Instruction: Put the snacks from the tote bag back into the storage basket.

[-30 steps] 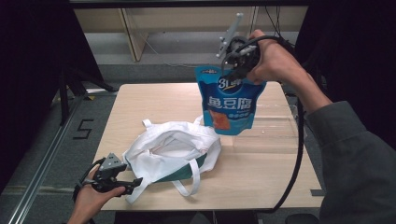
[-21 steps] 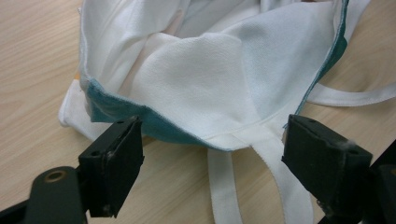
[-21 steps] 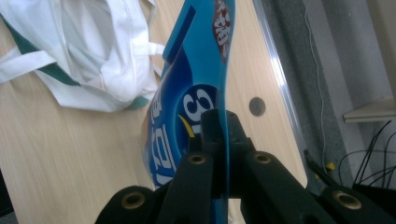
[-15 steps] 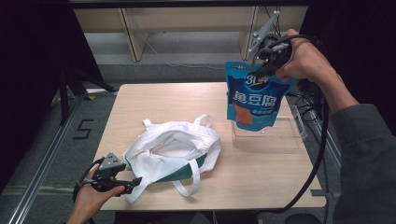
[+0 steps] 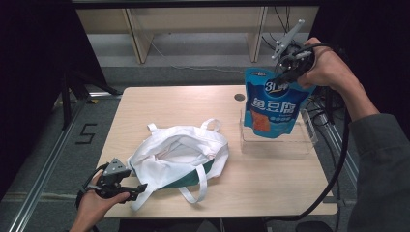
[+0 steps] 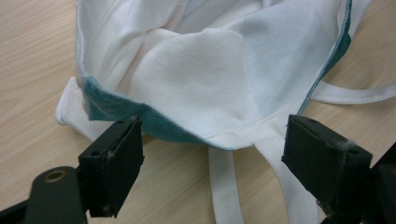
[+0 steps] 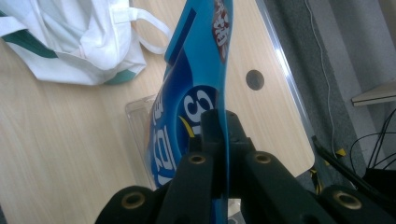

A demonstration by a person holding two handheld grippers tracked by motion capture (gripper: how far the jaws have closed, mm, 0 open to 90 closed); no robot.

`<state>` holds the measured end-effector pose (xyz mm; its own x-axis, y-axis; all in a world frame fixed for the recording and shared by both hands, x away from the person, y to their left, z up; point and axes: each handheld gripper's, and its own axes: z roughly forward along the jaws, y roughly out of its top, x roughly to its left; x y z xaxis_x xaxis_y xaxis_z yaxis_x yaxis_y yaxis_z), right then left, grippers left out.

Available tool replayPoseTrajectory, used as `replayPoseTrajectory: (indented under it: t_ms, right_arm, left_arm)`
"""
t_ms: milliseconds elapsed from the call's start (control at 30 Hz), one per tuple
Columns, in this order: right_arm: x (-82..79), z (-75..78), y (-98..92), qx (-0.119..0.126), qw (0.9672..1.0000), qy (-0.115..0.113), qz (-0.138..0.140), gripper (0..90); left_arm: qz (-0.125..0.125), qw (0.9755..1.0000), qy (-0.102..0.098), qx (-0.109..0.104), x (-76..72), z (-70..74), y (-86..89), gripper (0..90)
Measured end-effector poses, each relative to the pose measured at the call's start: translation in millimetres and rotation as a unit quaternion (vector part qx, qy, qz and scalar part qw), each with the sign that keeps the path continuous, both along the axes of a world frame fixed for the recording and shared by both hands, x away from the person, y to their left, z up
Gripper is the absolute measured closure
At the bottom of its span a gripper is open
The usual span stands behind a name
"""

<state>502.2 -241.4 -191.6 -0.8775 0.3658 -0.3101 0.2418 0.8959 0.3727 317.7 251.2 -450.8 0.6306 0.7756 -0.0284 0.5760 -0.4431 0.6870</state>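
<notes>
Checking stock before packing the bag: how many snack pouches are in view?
1. The blue snack pouch hangs from the right gripper above the clear tray. Others could be hidden inside the white tote bag.

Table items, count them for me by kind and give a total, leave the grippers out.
Bags: 1, the white tote lying open on the table.
Snack pouches: 1, the blue pouch held up over the tray.
Trays: 1, the clear tray at the table's right side.
Total: 3
</notes>
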Motion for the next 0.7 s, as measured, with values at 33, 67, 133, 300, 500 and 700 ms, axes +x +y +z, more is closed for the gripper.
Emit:
replayPoseTrajectory:
  t_ms: [33, 67, 133, 300, 500, 700]
  right_arm:
    - [1.0, -1.8, -1.1, 0.001, 1.0, -0.002, 0.001, 90.0]
    - [1.9, -3.3, -1.7, 0.0, 1.0, -0.004, 0.006, 90.0]
    - [1.8, -6.7, -2.3, 0.006, 1.0, 0.004, 0.002, 90.0]
    - [5.5, -14.5, -5.6, 0.009, 0.9999, 0.006, 0.011, 90.0]
    - [8.0, -27.0, -8.1, 0.013, 0.9997, 0.013, 0.015, 90.0]
    - [8.3, -37.1, -12.3, 0.017, 0.9995, 0.019, 0.019, 90.0]
  left_arm:
    - [0.0, 1.0, 0.0, 0.001, 0.0, -0.1, 0.0, 19.5]
    - [-0.005, 1.0, 0.0, 0.003, 0.6, -0.3, 0.4, 19.4]
    - [-0.007, 0.9999, -0.003, 0.01, 0.5, 0.1, 0.4, 19.5]
    - [-0.009, 0.9999, -0.003, 0.01, 0.2, -0.3, 0.4, 19.5]
    - [-0.017, 0.9997, -0.003, 0.015, 0.9, -1.3, -1.8, 19.5]
    - [-0.014, 0.9998, -0.001, 0.013, 0.6, -1.9, -2.6, 19.4]
